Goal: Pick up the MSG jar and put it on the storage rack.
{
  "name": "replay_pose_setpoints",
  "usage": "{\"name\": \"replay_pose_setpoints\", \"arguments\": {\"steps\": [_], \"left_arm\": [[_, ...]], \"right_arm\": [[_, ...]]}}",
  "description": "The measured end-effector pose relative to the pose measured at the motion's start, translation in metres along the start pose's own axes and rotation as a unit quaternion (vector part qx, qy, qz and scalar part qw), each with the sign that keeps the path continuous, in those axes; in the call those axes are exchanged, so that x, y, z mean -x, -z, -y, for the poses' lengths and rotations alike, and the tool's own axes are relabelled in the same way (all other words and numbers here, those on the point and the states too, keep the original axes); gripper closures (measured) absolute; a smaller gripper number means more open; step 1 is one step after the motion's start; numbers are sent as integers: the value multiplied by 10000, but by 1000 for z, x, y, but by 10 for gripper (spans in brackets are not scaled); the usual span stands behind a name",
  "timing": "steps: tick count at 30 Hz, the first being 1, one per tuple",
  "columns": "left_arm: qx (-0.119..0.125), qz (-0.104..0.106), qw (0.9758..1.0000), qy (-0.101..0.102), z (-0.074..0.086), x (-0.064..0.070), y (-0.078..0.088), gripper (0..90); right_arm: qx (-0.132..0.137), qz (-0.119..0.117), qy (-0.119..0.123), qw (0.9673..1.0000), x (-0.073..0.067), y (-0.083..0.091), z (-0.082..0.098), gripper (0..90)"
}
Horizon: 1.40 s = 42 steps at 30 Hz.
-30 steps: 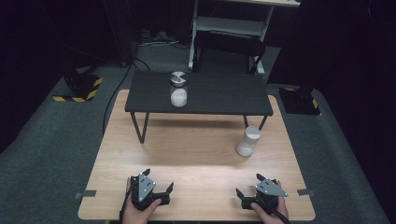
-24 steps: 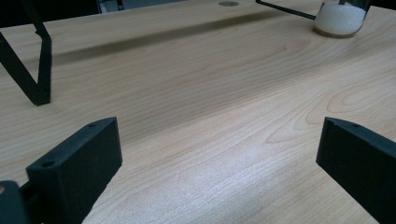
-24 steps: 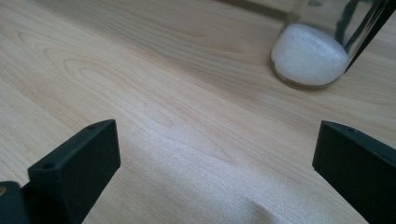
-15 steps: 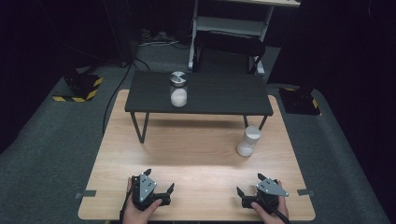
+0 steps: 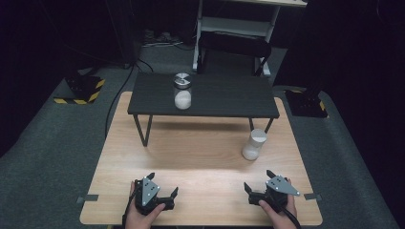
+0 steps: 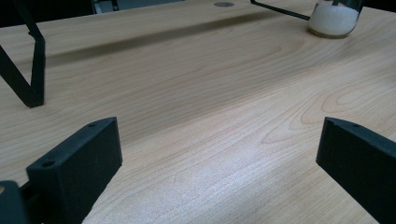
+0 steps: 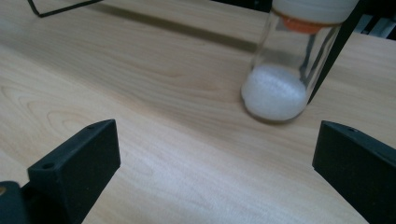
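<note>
- The left tool (image 5: 165, 196) rests at the near left of the tabletop (image 5: 200, 157), jaws spread, holding nothing.
- The right tool (image 5: 255, 191) rests at the near right, jaws likewise spread and empty.
- No step looks begun; both jars stand untouched.
- Two jars of white powder: one (image 5: 182, 90) on the small black table (image 5: 229, 98), one (image 5: 253, 144) on the tabletop ahead of the right tool.
</note>
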<state>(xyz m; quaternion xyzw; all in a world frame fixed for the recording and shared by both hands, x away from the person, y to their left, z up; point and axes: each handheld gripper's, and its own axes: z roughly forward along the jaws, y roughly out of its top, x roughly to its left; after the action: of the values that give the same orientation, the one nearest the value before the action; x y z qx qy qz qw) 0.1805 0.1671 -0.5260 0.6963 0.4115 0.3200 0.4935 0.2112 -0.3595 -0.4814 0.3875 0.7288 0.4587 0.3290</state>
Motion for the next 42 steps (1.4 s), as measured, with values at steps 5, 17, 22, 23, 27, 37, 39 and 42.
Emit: {"name": "replay_pose_setpoints", "arguments": {"steps": [5,17,22,23,27,37,39,42], "left_arm": [[2,10,10000,5,0,0,0,6],[3,41,10000,16,0,-1,0,5],[26,35,10000,52,1,-2,1,6],[26,35,10000,52,1,-2,1,6],[26,55,10000,61,1,-2,0,6],[31,59,10000,67,1,-2,0,6],[27,69,9999,80,1,-2,0,6],[19,75,9999,99,1,-3,0,6]], "right_arm": [[130,88,28,9999,0,-2,-10,0],[243,328,-181,9990,8,-25,-32,0],[253,390,-311,9984,13,-38,-36,0],[253,390,-311,9984,13,-38,-36,0],[261,457,-327,9981,15,-48,-38,0],[290,622,-408,9968,18,-65,-40,0],[263,636,-440,9967,21,-70,-41,0],[329,678,-455,9961,23,-74,-42,6]]}}
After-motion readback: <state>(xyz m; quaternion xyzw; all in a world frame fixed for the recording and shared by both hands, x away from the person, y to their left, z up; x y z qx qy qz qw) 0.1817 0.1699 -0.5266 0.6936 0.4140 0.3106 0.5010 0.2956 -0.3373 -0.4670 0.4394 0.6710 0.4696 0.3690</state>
